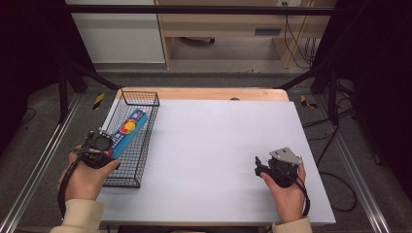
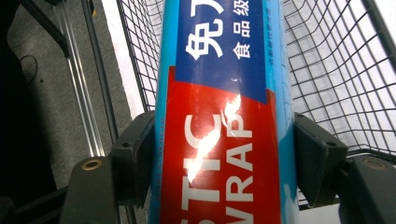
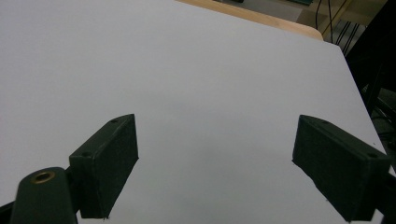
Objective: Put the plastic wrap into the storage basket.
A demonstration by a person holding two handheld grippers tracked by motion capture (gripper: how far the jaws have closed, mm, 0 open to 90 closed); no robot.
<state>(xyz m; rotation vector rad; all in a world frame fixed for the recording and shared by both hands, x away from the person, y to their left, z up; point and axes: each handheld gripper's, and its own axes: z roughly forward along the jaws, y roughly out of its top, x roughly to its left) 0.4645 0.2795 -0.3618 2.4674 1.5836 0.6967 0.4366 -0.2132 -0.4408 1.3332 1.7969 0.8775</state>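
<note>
Left tool point(image 1: 104, 144) sits over the near end of the black wire basket point(image 1: 141, 99) at the bench's point(image 1: 218, 141) left edge, gripping a long blue box point(image 1: 127, 130) that lies lengthwise inside, a red and yellow mark on its top. Right tool point(image 1: 262, 165) rests low on the white bench surface, well apart, grey plate on top, nothing near it.

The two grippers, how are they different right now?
The left gripper is shut on a blue and red plastic wrap box; the right gripper is open and holds nothing. The left one is over the black wire basket; the right one is over the bare white table. Both are hand-held and have black jaws.
</note>
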